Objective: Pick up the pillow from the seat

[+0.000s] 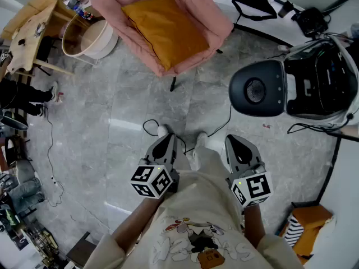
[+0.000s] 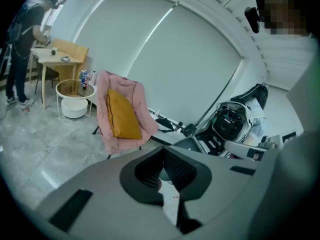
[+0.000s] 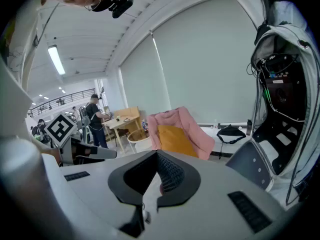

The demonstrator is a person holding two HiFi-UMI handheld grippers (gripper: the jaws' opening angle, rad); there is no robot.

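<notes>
Head view shows the left gripper (image 1: 167, 142) and the right gripper (image 1: 238, 144) side by side low in the frame, one in each hand, pointing forward over the grey floor (image 1: 112, 116). Both are clenched on nothing: in the left gripper view and the right gripper view the dark pads meet with no thing between them. The person's white shoes (image 1: 201, 141) show just past the tips, and a black cable (image 1: 150, 126) loops on the tiles a little ahead.

Farther on, the pillow (image 1: 164, 29), mustard yellow, lies on the seat of a pink chair (image 1: 205, 7) and leans on its back, well apart from both grippers. Left of the chair stands a round white table (image 1: 92, 38), and beyond that a wooden table (image 1: 28, 32). Right of the chair a black bag (image 1: 255, 4) lies by the wall. Nearer the right gripper sits a black-and-white machine (image 1: 303, 80).
</notes>
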